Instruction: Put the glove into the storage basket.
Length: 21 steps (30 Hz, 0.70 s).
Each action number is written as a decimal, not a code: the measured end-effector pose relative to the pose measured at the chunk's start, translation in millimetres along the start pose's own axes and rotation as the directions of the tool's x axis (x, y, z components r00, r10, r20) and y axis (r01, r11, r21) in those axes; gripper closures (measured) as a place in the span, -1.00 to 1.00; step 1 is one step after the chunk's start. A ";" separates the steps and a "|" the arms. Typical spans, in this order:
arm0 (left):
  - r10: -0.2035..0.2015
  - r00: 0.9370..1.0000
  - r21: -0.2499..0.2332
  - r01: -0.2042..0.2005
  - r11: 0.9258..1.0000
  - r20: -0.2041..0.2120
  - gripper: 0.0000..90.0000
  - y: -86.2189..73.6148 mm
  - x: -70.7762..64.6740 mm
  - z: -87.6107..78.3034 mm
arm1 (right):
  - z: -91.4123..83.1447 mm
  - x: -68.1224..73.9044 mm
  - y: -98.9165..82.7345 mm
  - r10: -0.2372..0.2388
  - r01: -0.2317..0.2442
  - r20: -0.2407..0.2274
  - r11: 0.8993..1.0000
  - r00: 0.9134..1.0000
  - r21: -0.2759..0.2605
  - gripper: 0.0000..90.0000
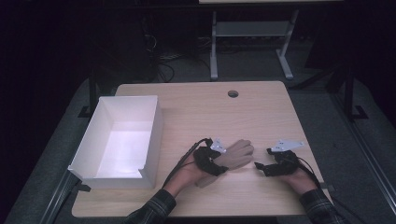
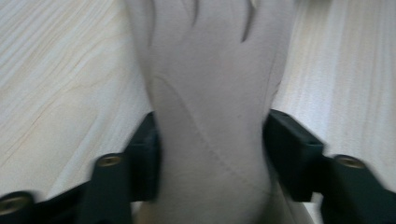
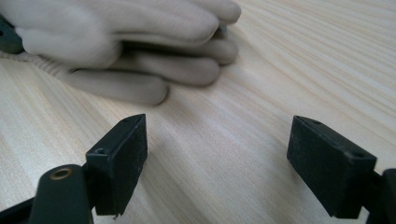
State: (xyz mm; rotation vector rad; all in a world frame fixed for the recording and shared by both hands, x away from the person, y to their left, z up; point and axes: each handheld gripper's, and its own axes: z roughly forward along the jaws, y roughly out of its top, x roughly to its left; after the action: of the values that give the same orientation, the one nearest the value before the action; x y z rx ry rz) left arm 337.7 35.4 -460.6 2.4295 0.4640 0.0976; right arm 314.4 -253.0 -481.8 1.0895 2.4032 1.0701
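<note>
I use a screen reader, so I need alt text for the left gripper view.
A beige glove lies on a pale wooden table, its wrist end clamped between the two black jaws of the left gripper. The glove's fingers run off the top edge.

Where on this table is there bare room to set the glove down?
Bare table between the white box and the far right edge, up to the round hole. Crowded near the front, around the glove, left gripper and right gripper.

A white box (image 1: 122, 140) sits at the bench's (image 1: 201, 112) left. At lower centre, the left gripper (image 1: 215, 160) lies over a tan glove (image 1: 236, 154). The right gripper (image 1: 263, 166) rests just beside it.
</note>
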 end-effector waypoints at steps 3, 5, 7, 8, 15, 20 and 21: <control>-0.010 1.000 -0.009 0.011 1.000 0.010 0.28 0.1 -0.6 -0.3 | 0.1 0.0 0.0 0.000 0.000 0.000 1.000 1.000 0.000 -0.56; -0.025 1.000 -0.006 0.025 1.000 0.016 0.37 0.2 0.2 -0.9 | 0.1 0.0 0.0 0.000 0.000 0.000 1.000 1.000 0.000 -0.56; -0.032 0.999 -0.003 0.032 0.999 0.018 0.42 0.6 0.3 -1.2 | 0.1 0.0 0.0 0.000 0.000 0.000 1.000 1.000 0.000 -0.56; -0.037 0.999 0.000 0.037 0.999 0.019 0.44 0.9 0.8 -1.5 | 0.0 0.0 0.1 0.000 0.000 0.000 1.000 1.000 0.000 -0.56; -0.075 0.997 -0.007 0.075 0.997 0.019 0.54 3.7 1.5 -5.3 | 0.0 0.0 0.1 0.000 0.000 -0.001 1.000 1.000 0.000 -0.56; -0.086 0.996 -0.017 0.086 0.996 0.034 0.54 8.1 4.4 -18.2 | 0.0 -0.1 0.1 -0.001 0.001 -0.001 1.000 1.000 0.000 -0.57; -0.100 0.994 -0.028 0.101 0.994 0.037 0.54 9.0 4.0 -19.8 | 0.0 -0.1 0.1 -0.001 0.001 -0.001 1.000 1.000 0.000 -0.57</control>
State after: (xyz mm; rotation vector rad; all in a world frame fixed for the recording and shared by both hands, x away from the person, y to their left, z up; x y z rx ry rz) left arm 340.5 42.1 -439.7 2.3704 0.5644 0.0179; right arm 314.5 -253.0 -481.7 1.0880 2.4043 1.0701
